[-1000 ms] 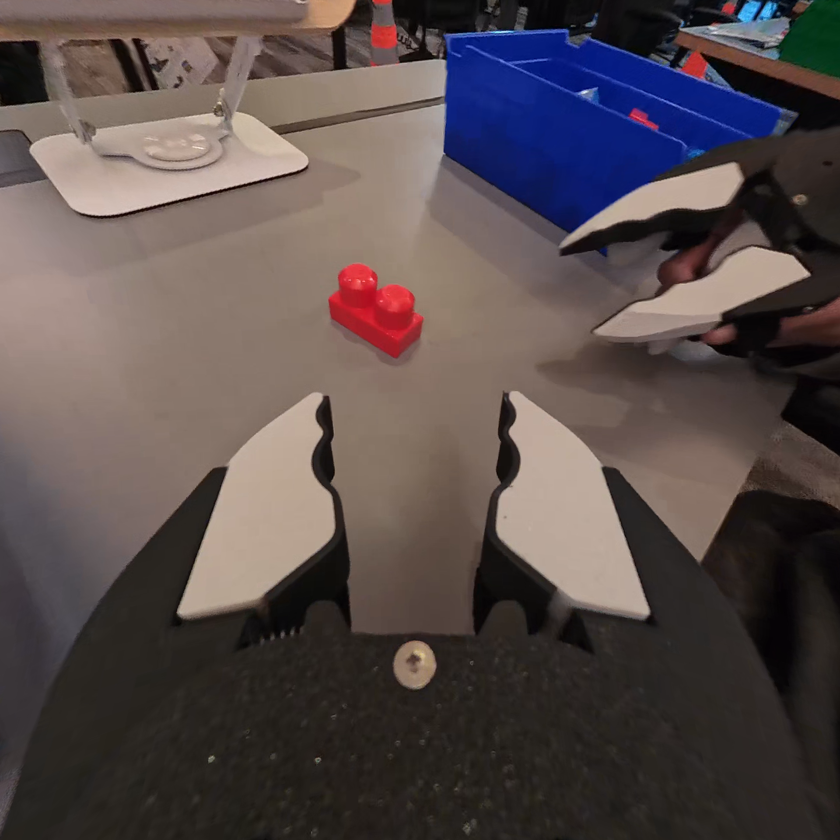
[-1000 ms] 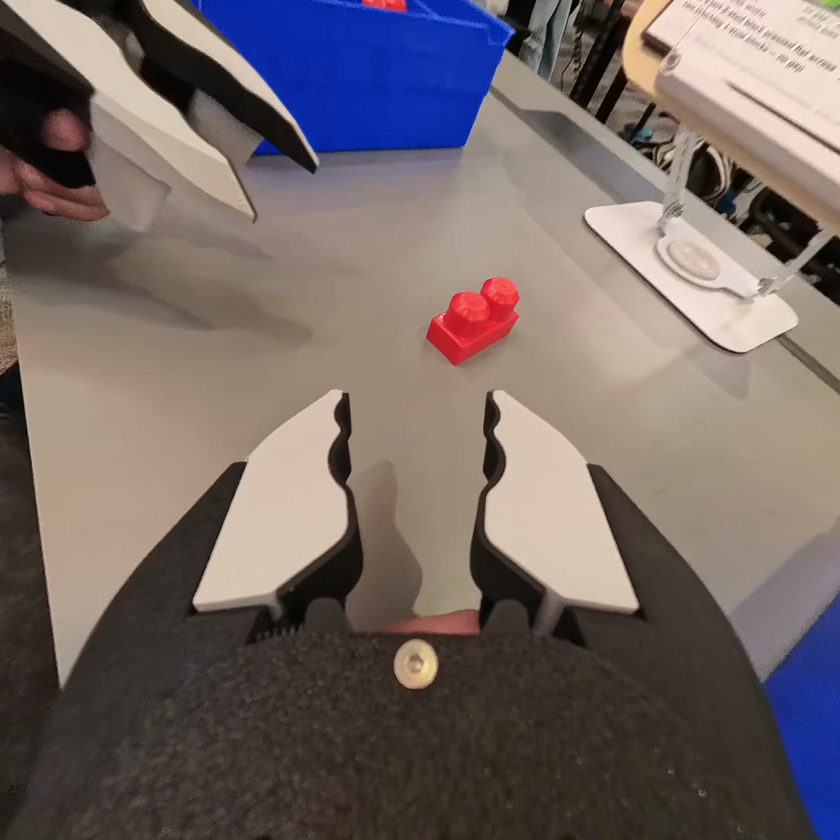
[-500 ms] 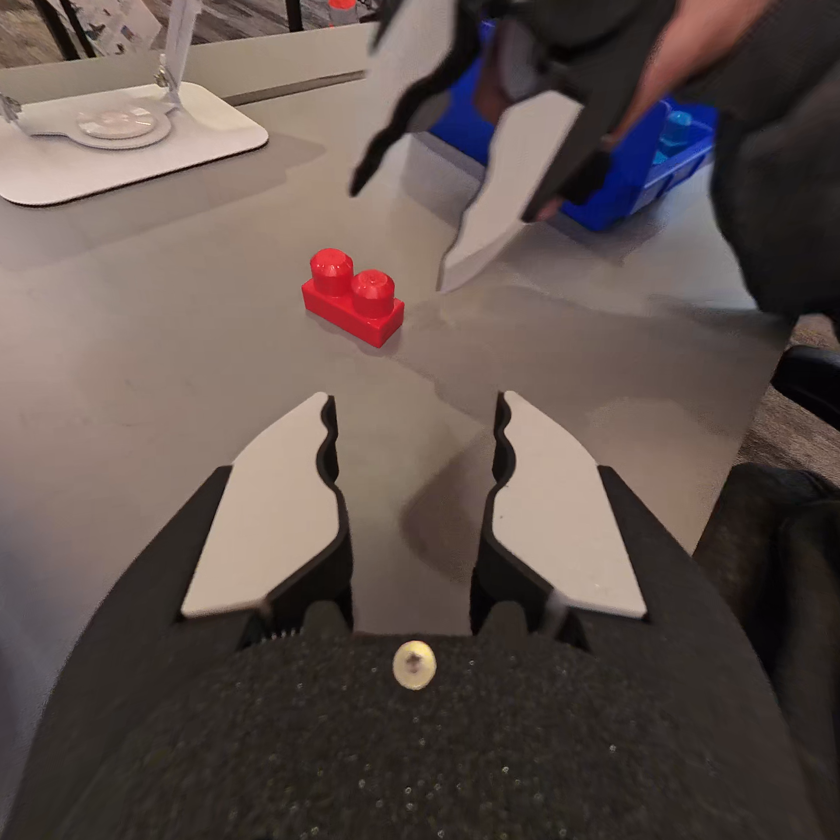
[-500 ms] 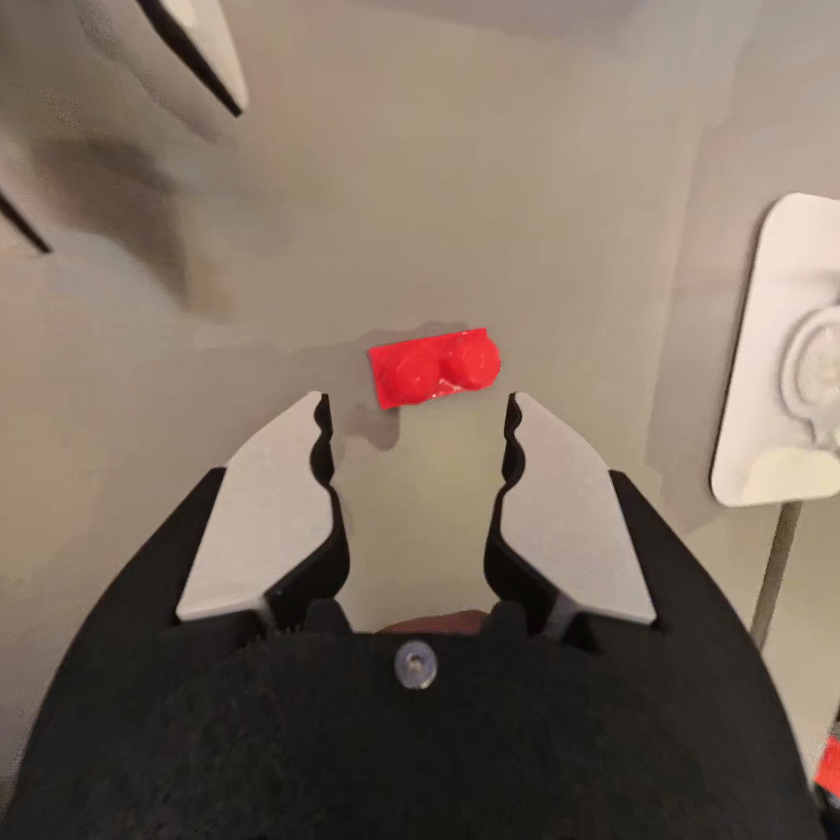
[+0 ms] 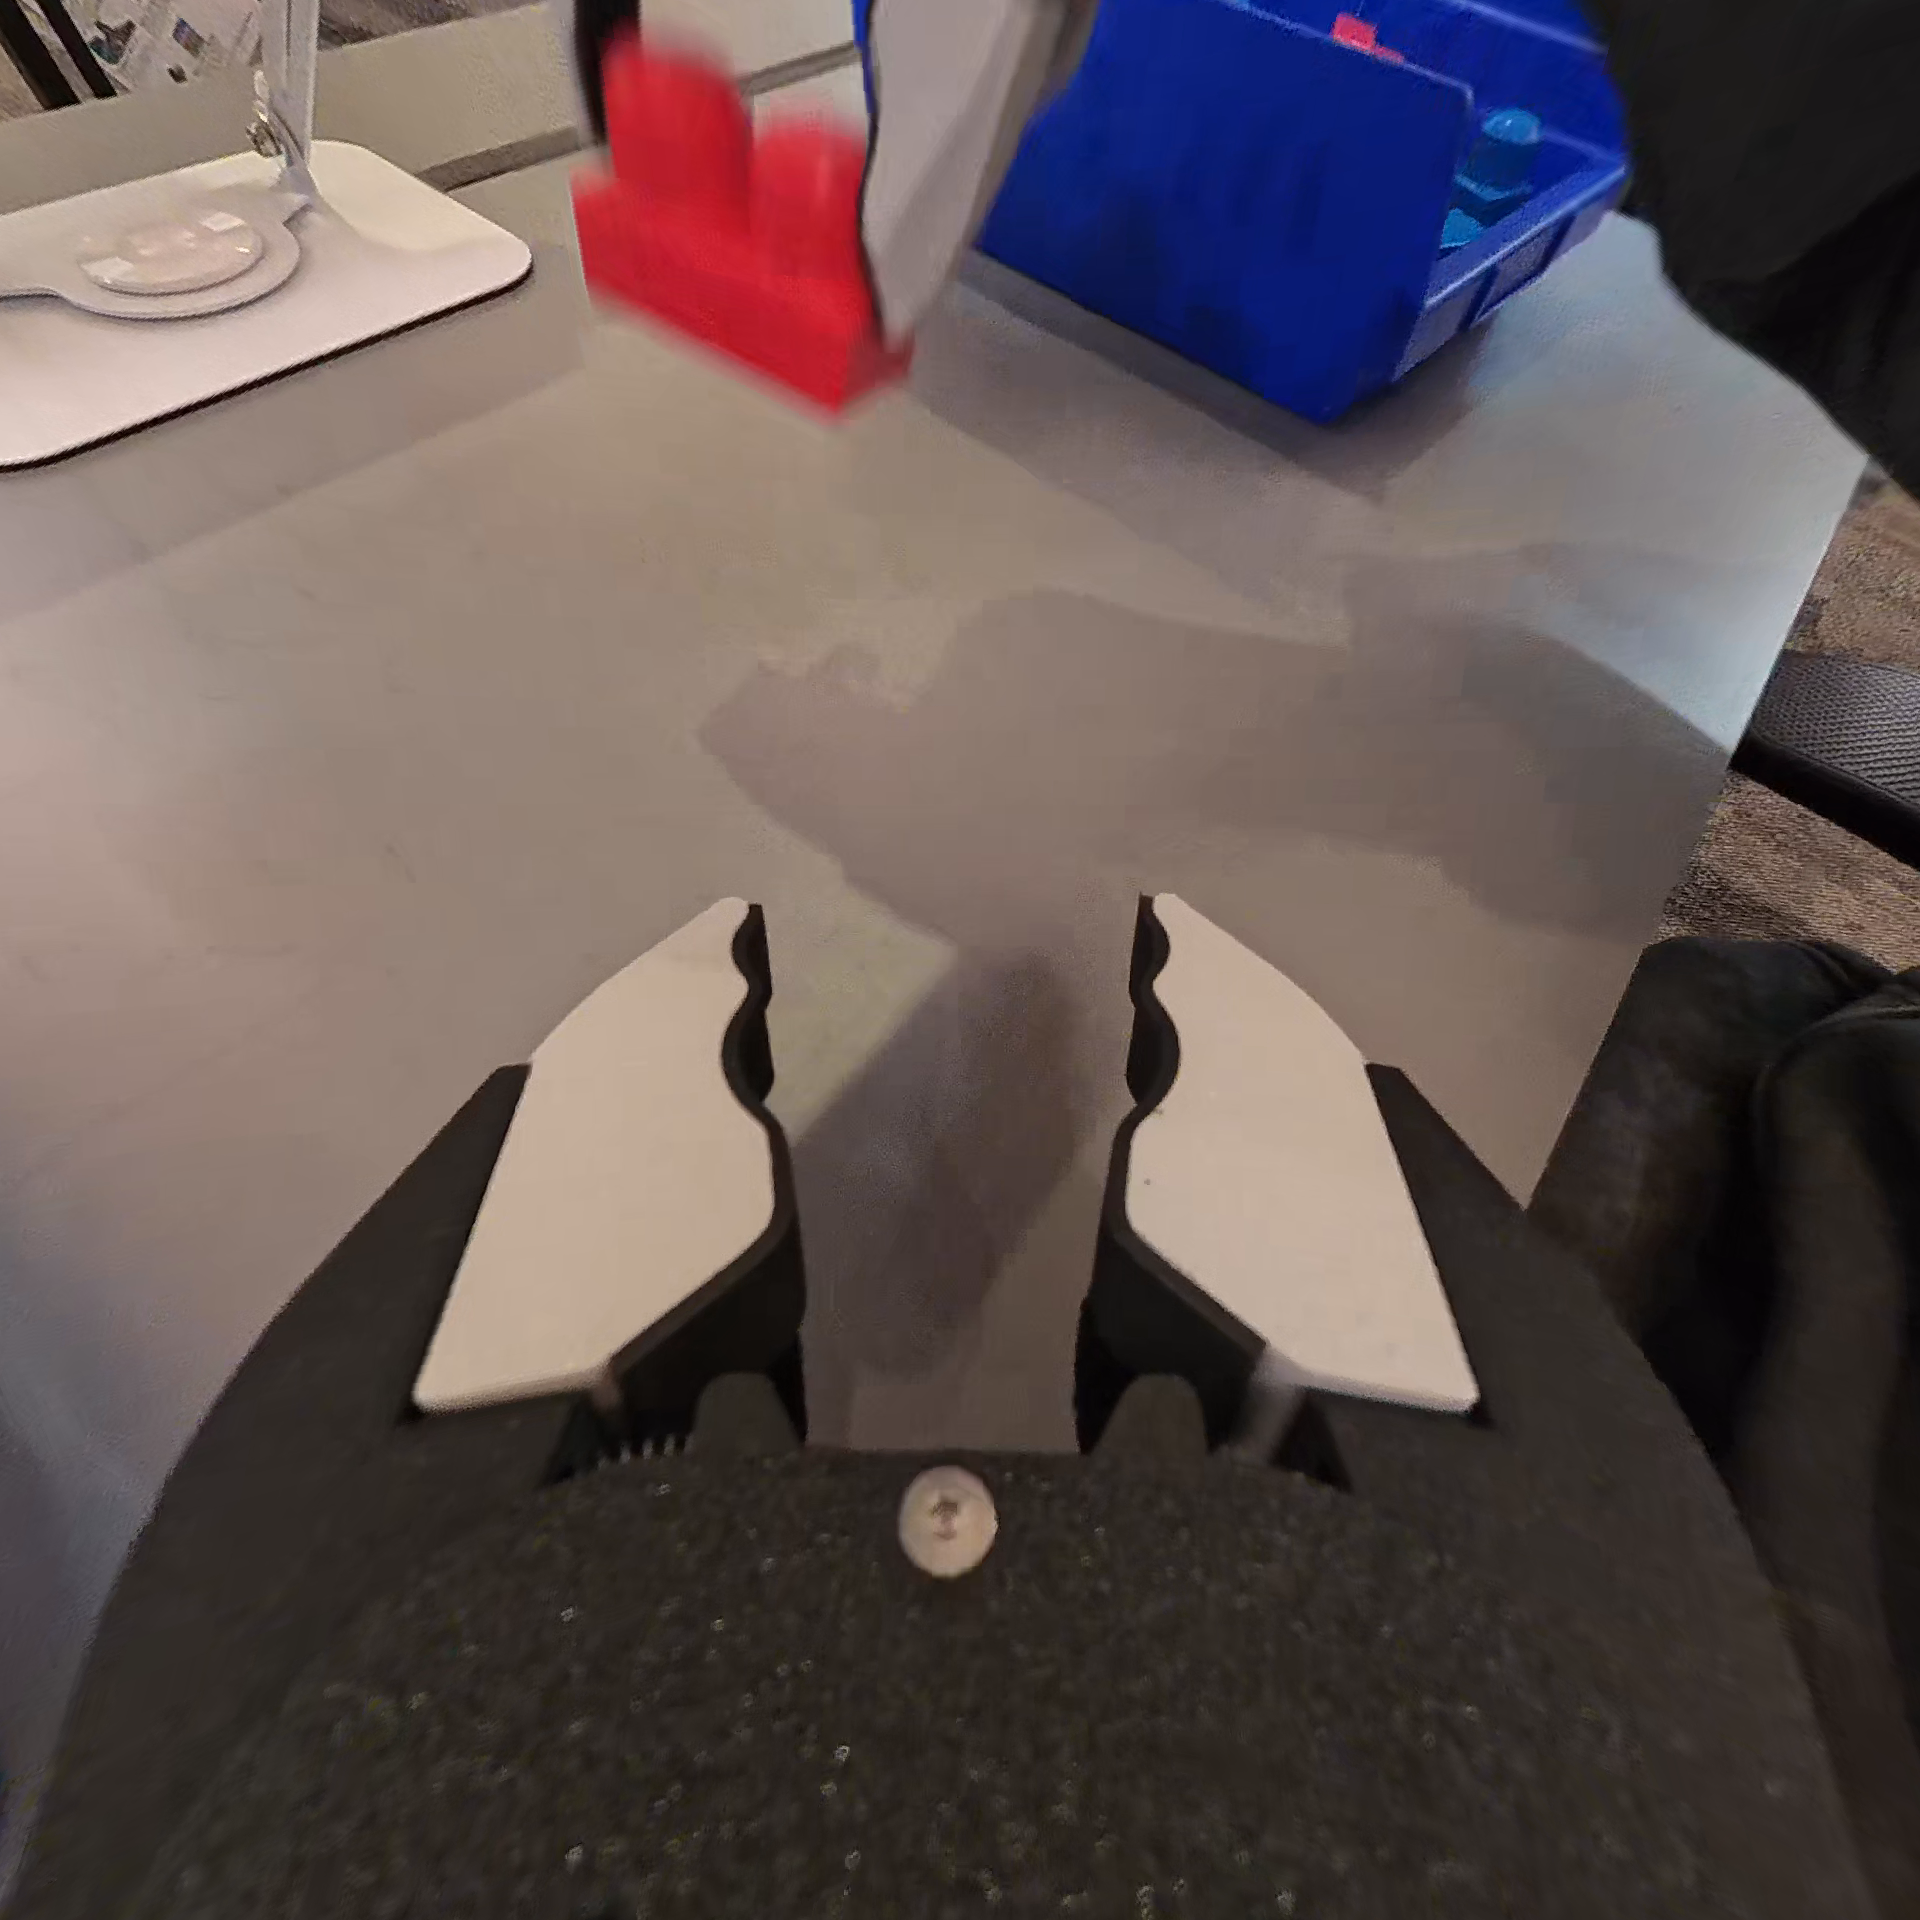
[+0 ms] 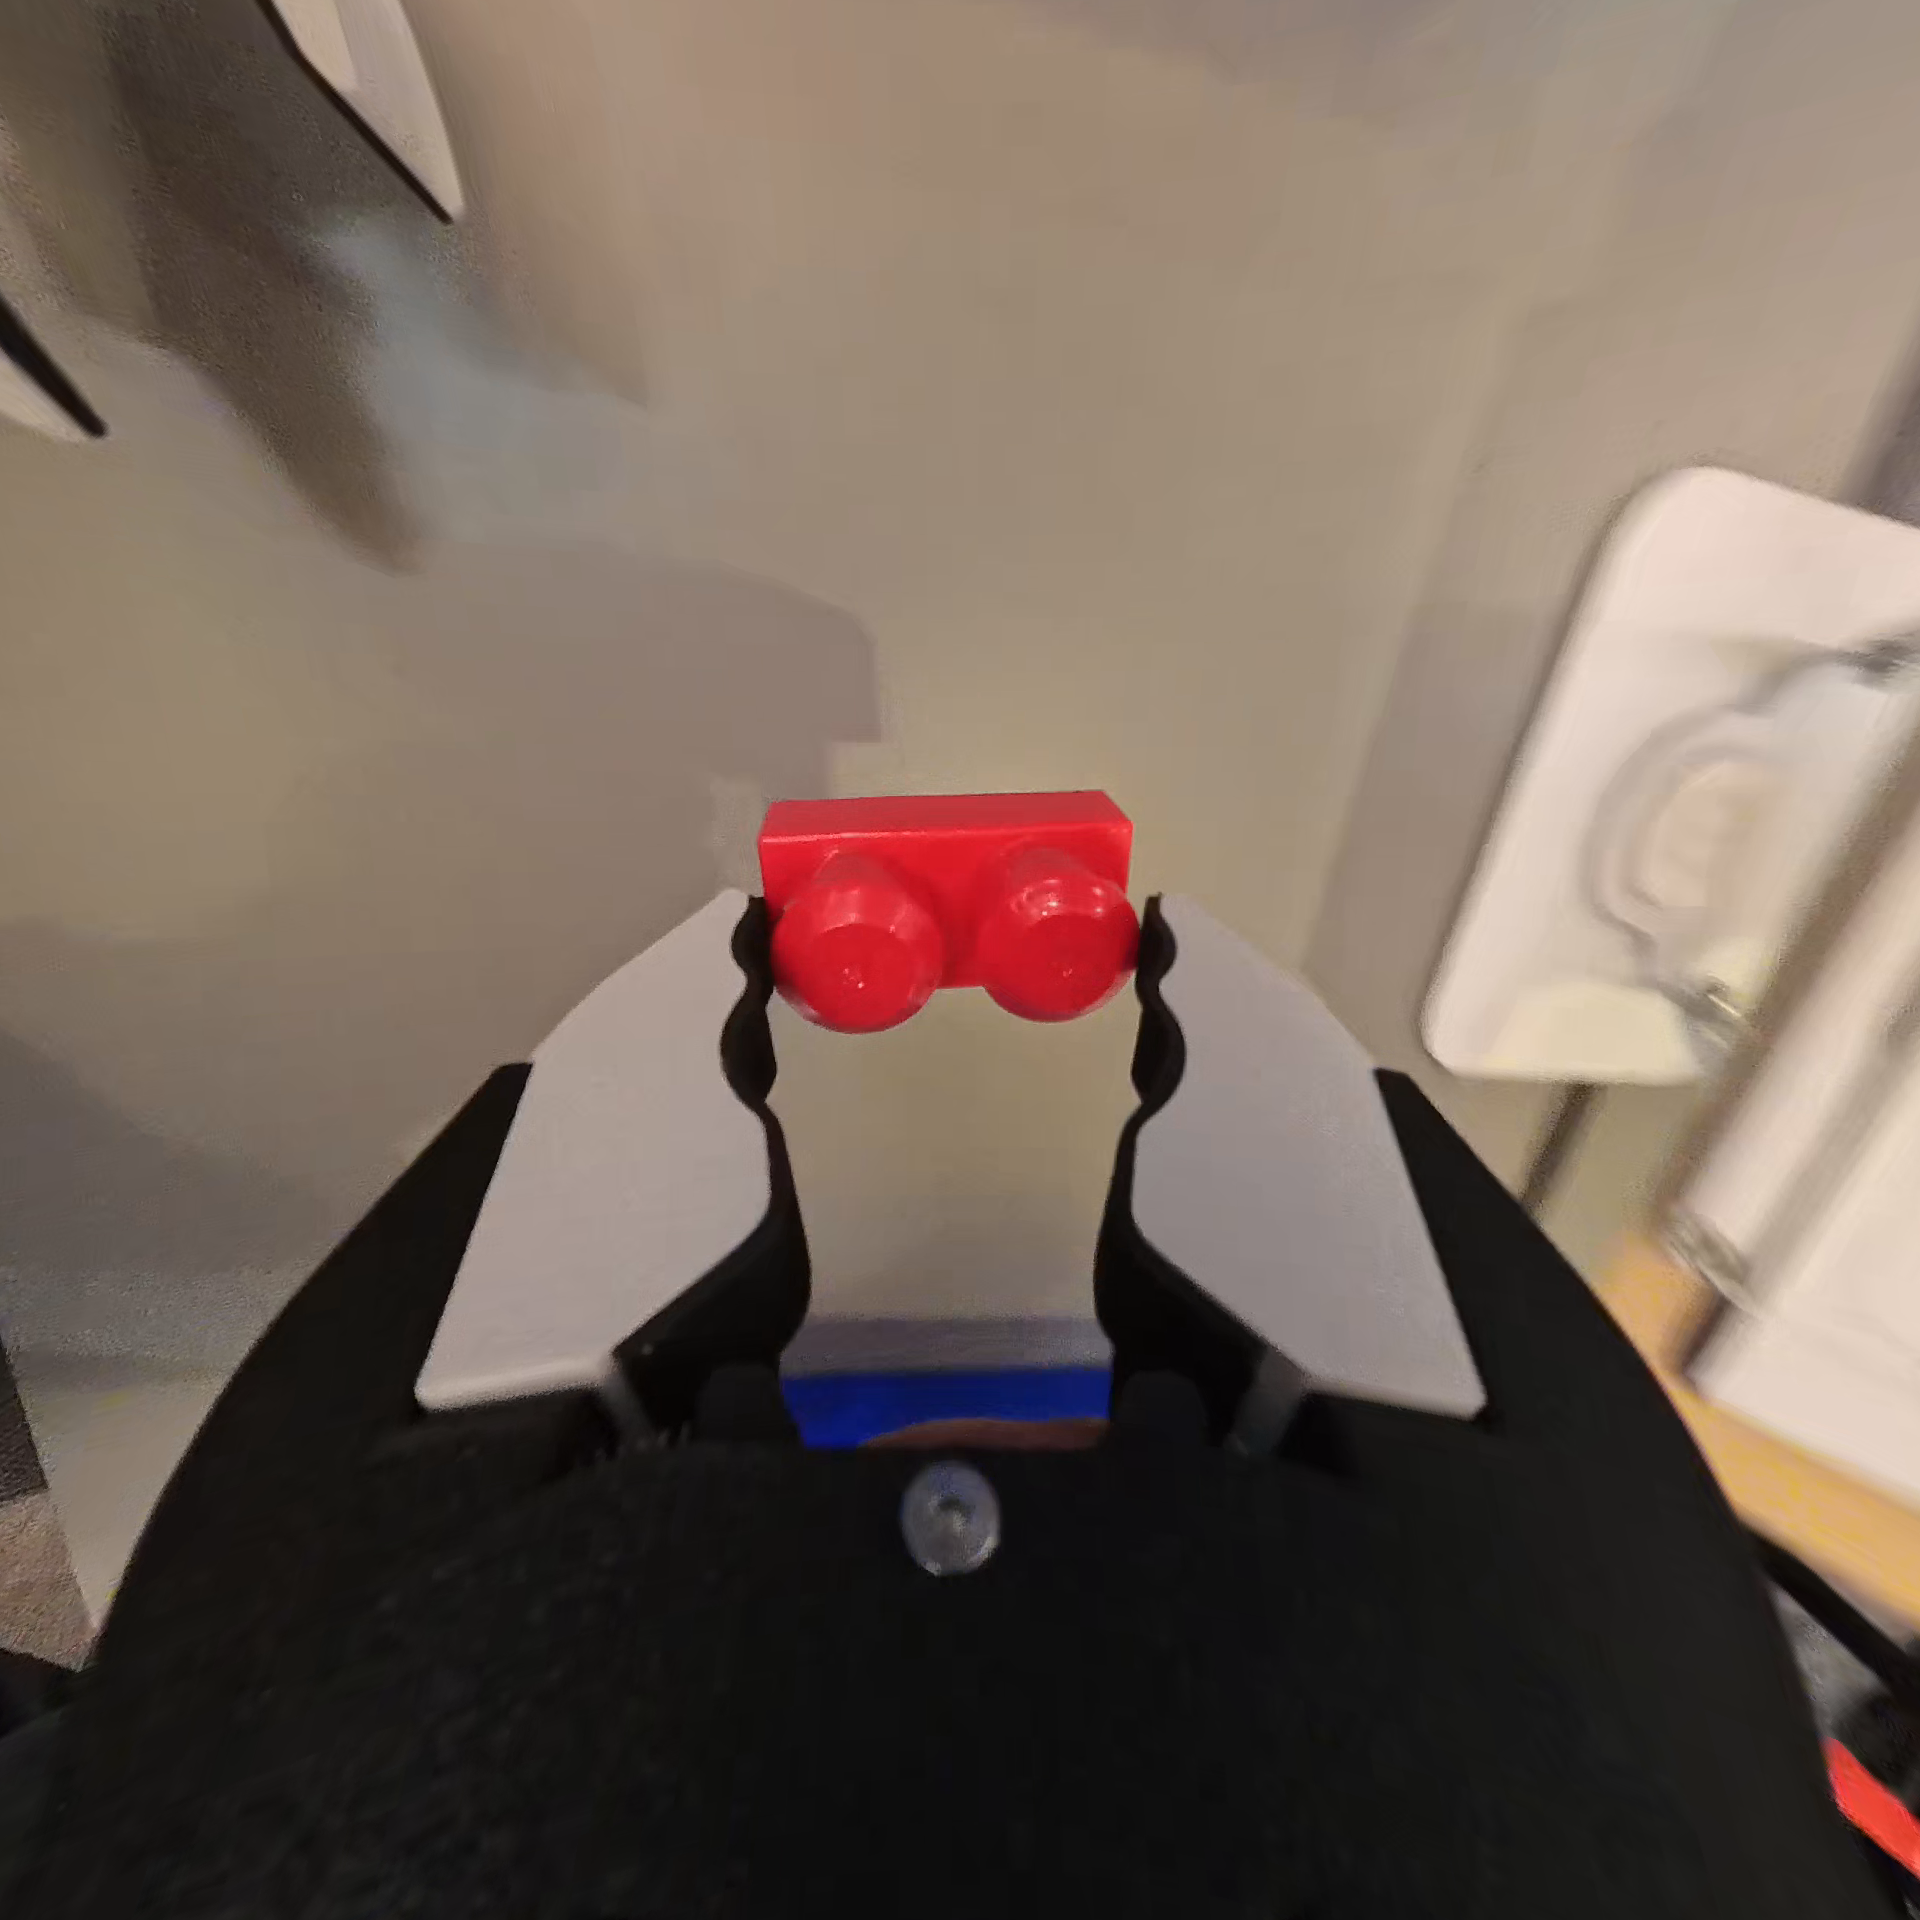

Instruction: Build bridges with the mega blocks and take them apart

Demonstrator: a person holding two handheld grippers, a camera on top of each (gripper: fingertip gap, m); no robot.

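Observation:
A red two-stud mega block is held by its two short ends between the tips of my right gripper, studs facing the camera, above the grey table. In the left wrist view the same block shows blurred and raised off the table, with one right finger in front of it. My left gripper is open and empty, low over the table. One of its fingers shows at the top left of the right wrist view.
A blue bin with blue blocks in it stands at the back right. A white stand base lies at the back left; it also shows in the right wrist view. The table's edge runs along the right.
My right gripper came down over the red block, shut on its ends and lifted it off the table. My left gripper stayed open and shifted little.

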